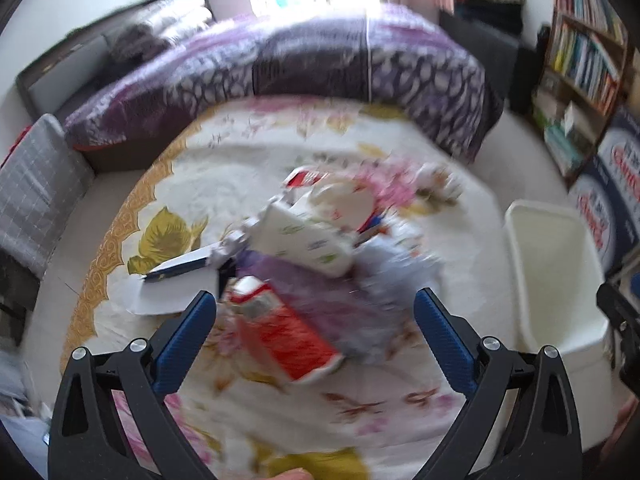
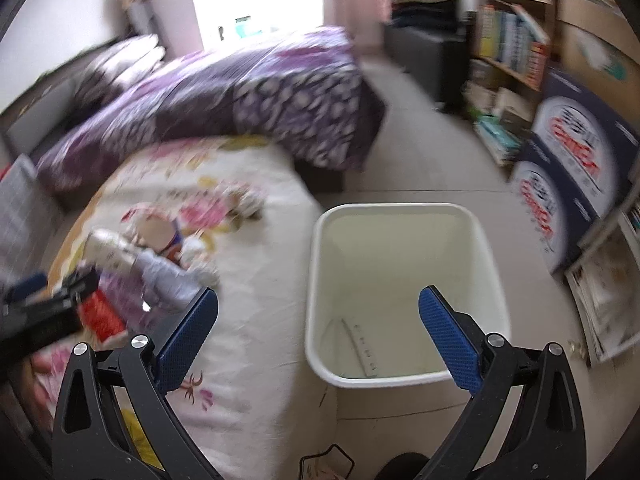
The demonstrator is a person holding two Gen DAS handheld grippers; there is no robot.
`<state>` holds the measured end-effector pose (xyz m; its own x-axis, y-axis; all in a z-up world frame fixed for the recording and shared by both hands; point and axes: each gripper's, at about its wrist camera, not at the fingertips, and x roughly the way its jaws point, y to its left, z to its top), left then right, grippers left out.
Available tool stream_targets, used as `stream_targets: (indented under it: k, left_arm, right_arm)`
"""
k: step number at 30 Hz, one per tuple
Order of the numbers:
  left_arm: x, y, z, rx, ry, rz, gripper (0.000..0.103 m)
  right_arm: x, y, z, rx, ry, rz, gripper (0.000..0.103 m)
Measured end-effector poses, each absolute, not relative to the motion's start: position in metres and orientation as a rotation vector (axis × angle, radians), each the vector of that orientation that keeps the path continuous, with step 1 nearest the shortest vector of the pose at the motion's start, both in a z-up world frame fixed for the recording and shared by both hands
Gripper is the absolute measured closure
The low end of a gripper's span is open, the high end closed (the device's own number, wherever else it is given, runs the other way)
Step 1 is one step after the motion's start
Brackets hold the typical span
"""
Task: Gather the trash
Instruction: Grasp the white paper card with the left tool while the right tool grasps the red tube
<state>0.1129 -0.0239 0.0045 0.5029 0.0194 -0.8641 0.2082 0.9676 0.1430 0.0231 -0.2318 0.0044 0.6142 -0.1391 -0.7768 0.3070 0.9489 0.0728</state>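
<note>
A pile of trash lies on the floral bedsheet (image 1: 224, 160): a red and white carton (image 1: 286, 334), a white box with green marks (image 1: 308, 240), a purple wrapper (image 1: 332, 300), a dark blue booklet (image 1: 180, 266) and a paper cup (image 1: 346, 200). My left gripper (image 1: 316, 316) is open just above the red carton, empty. A white trash bin (image 2: 404, 280) stands on the floor beside the bed; it also shows in the left wrist view (image 1: 556, 272). My right gripper (image 2: 318, 320) is open and empty above the bin's near rim. The pile shows in the right wrist view (image 2: 136, 264).
A purple patterned duvet (image 1: 320, 68) is heaped at the far end of the bed. A bookshelf (image 2: 512, 32) and blue printed cartons (image 2: 568, 152) stand to the right of the bin. A grey pillow (image 1: 36, 184) lies at the left. One flat item (image 2: 362, 350) lies in the bin.
</note>
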Motion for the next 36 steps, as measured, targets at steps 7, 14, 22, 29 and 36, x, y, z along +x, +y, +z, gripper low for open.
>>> stream_targets:
  k: [7,14,22,29,36]
  left_arm:
    - [0.129,0.033,-0.003,0.583,1.122,-0.177,0.007]
    - [0.141,0.076,-0.042,0.812,1.181,-0.148,0.007]
    - [0.172,0.077,-0.074,0.92,1.146,-0.203,0.007]
    - [0.191,0.088,-0.082,0.814,1.153,-0.238,0.045]
    - [0.188,0.107,-0.082,0.678,1.157,-0.214,0.072]
  right_arm:
    - [0.044,-0.2,-0.014,0.152,0.932,-0.032,0.007]
    - [0.066,-0.144,-0.026,0.048,0.987,0.178,0.007]
    - [0.085,-0.08,-0.026,-0.064,0.978,0.337,0.007]
    - [0.106,-0.034,-0.038,-0.164,0.971,0.38,0.007]
    - [0.12,-0.002,-0.045,-0.227,0.957,0.397,0.024]
